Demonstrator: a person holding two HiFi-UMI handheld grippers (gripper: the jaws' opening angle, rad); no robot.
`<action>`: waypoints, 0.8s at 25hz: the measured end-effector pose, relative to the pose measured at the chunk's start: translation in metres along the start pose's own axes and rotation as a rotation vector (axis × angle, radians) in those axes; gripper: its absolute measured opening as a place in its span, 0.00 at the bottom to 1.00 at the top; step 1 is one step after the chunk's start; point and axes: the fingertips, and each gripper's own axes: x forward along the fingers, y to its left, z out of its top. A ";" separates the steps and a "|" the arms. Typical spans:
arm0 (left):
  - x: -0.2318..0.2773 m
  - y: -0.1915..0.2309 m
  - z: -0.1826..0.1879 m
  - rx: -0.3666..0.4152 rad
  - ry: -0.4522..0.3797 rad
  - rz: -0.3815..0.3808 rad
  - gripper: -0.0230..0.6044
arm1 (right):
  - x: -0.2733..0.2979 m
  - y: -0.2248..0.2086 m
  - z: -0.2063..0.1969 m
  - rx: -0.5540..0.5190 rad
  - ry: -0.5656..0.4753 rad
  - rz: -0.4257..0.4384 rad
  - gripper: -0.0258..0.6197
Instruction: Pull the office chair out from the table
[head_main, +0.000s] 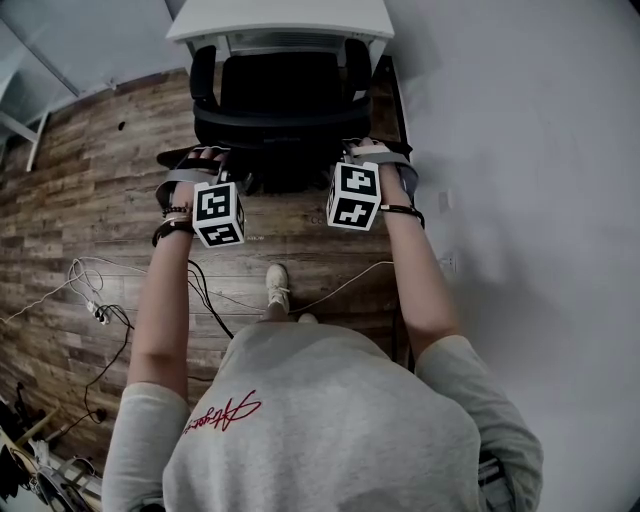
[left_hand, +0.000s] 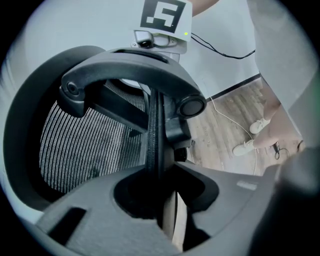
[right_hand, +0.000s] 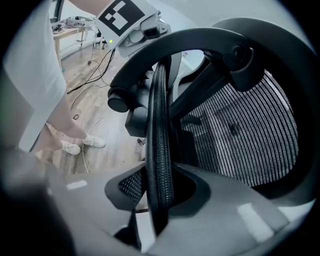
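Pinching the top rim of the office chair (head_main: 285, 95) with left tongs (head_main: 207, 158) and right tongs (head_main: 367, 150) clamped narrow on it, equally near, rim lying crosswise, chair directly ahead against the table (head_main: 280, 18), probably calling for a straight pull toward the body.

The white table (head_main: 280, 18) closes off the way ahead, with the office chair (head_main: 280, 95) standing against its front edge. The white wall (head_main: 520, 150) runs close along the chair's right side and leaves only a narrow strip of floor. Left of the chair the wood floor (head_main: 90, 170) lies open. Behind the chair, bare boards reach to the person's shoe (head_main: 277, 285). Loose cables (head_main: 105, 315) trail over the floor at the person's left.
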 end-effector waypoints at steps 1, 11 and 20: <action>-0.001 -0.001 0.001 0.001 0.001 0.001 0.19 | -0.001 0.002 0.000 0.000 0.000 0.001 0.20; -0.013 -0.016 0.014 -0.012 0.005 -0.005 0.19 | -0.014 0.017 -0.005 -0.004 -0.001 0.008 0.20; -0.023 -0.031 0.025 -0.010 0.009 0.003 0.19 | -0.027 0.034 -0.010 -0.009 -0.004 0.009 0.20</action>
